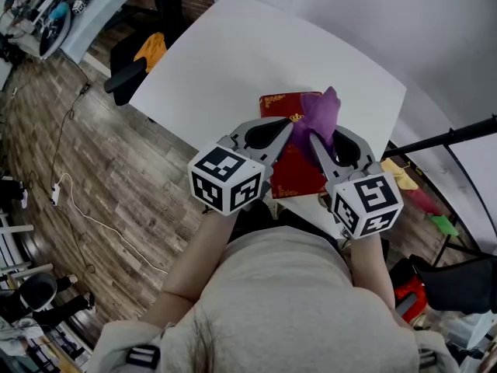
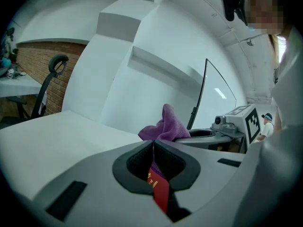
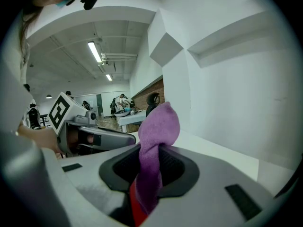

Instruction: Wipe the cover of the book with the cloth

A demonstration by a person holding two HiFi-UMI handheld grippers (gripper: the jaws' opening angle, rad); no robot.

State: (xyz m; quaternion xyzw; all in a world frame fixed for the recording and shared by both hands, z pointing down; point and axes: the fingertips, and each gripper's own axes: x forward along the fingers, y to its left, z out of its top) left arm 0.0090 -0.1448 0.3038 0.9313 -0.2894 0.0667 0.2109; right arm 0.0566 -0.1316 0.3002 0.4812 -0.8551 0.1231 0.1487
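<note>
Task item: one red book [image 1: 297, 171] sits at frame centre in the head view, on the near part of the white bench [image 1: 233, 61].
Long axis: the book runs top to bottom of the frame, tilted slightly.
Left hand-held gripper [image 1: 281, 134]: jaws are closed on the book's upper left edge; its own view shows the red cover [image 2: 161, 193] pinched between the pads.
Right hand-held gripper [image 1: 317, 142]: jaws are narrow and clamped on the purple cloth [image 1: 322, 113], which bunches up above the jaw tips [image 3: 150, 155].
Key relation: the cloth is over the book's upper right part, and the bare cover extends from it toward the lower centre of the frame.
Nearer hand: the right one carries the cloth, so the wipe is judged to be its job, with the left steadying.
Contact: whether the cloth touches the cover cannot be told.
Count: one book, one cloth, two hand-held grippers.
</note>
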